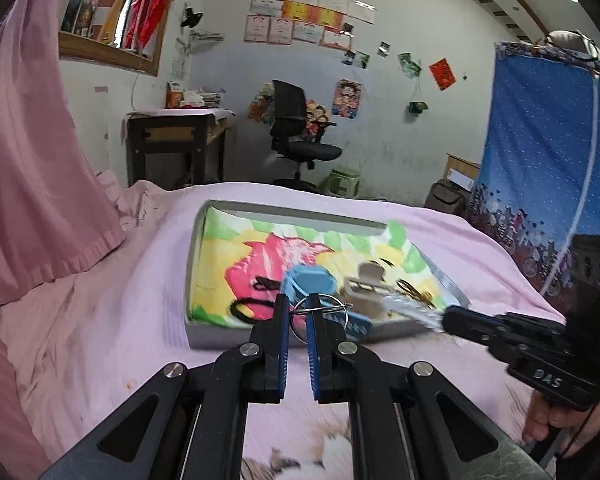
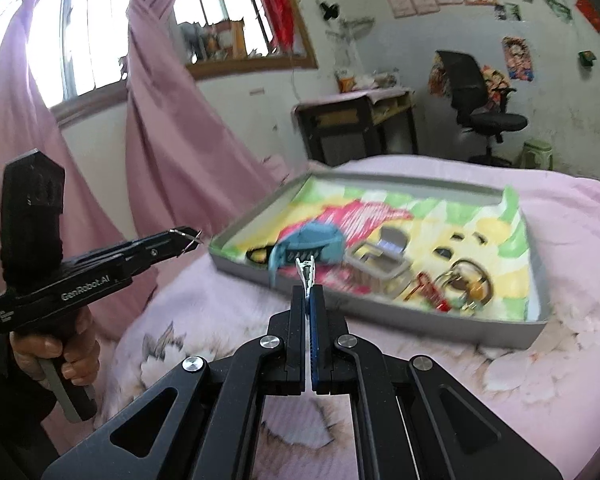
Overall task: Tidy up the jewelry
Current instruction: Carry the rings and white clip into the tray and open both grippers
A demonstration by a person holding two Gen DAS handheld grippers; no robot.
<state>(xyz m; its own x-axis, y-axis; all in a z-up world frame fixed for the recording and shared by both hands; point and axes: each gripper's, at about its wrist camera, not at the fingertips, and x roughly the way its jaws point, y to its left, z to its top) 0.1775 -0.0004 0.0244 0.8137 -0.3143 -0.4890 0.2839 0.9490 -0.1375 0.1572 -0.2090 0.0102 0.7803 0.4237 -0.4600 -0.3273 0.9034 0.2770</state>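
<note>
We hold two pieces above the pink bedspread [image 2: 560, 216], just short of the shallow grey tray with its bright cartoon lining [image 2: 452, 322]. The left gripper [image 1: 298, 300] pinches a thin silver wire ring [image 1: 300, 322], its jaws nearly closed on it; the right gripper [image 2: 307, 290] is clamped on a small silver toothed hair clip [image 2: 305, 270]. The blue segmented plastic box [image 2: 312, 244] lies in the tray (blurred here). To place well, we should probably lower slowly over a compartment, then release one side at a time.
</note>
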